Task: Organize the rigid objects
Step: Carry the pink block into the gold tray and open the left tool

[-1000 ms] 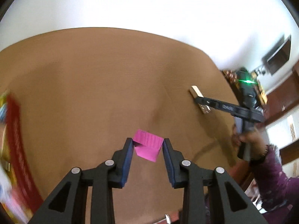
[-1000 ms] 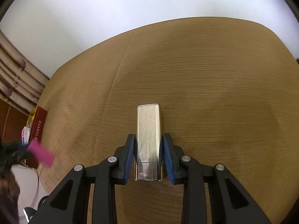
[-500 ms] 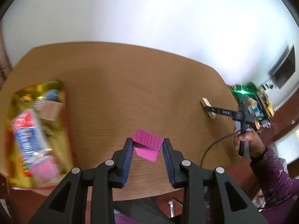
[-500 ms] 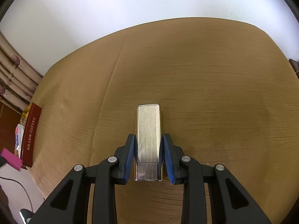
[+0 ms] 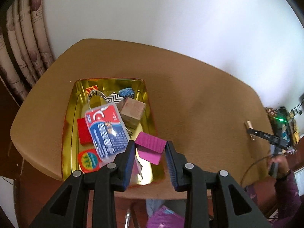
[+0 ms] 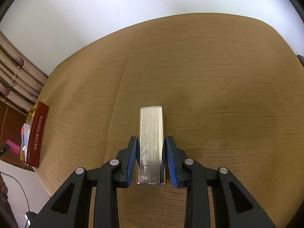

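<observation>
My left gripper [image 5: 150,148] pinched a ribbed magenta block [image 5: 152,147]; my right gripper [image 6: 151,153] clamped a ridged silver case [image 6: 151,142], its base hidden.

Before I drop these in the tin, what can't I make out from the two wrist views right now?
- Tin's near corner: left wrist view, hidden behind the left hand-held gripper and its pink block.
- Label on the plastic case: left wrist view, blurred.
- Silver ribbed lighter, underside and table contact: right wrist view, hidden by its body.
- Tin's contents: right wrist view, mostly hidden behind the wall printed TOFFEE.
</observation>
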Demonstrator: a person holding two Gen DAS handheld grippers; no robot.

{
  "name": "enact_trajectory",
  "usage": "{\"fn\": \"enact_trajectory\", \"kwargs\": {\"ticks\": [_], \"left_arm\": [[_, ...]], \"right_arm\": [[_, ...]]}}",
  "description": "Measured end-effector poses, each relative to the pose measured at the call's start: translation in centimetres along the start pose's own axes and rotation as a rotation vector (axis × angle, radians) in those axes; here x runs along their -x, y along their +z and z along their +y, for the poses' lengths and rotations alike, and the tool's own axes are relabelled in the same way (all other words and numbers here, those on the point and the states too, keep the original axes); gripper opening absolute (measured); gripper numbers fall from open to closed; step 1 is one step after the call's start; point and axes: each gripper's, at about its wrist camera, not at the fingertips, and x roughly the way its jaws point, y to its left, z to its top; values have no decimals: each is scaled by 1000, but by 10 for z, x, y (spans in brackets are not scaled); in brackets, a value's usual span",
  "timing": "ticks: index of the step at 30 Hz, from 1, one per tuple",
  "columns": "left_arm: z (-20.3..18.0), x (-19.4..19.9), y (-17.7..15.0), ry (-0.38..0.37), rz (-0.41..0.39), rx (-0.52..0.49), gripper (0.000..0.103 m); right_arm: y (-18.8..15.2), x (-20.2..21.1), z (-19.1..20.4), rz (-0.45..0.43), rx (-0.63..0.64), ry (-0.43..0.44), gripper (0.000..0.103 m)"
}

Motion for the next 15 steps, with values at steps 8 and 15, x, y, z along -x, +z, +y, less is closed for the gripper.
{"fn": "enact_trajectory", "kwargs": {"ticks": [8, 15], "left_arm": [[6, -58, 17, 65, 64, 0, 32], [11, -58, 16, 41, 47, 32, 46]], "right_arm": [[-4, 6, -5, 17, 5, -13, 28], [-3, 1, 2, 24, 17, -19, 28]]}}
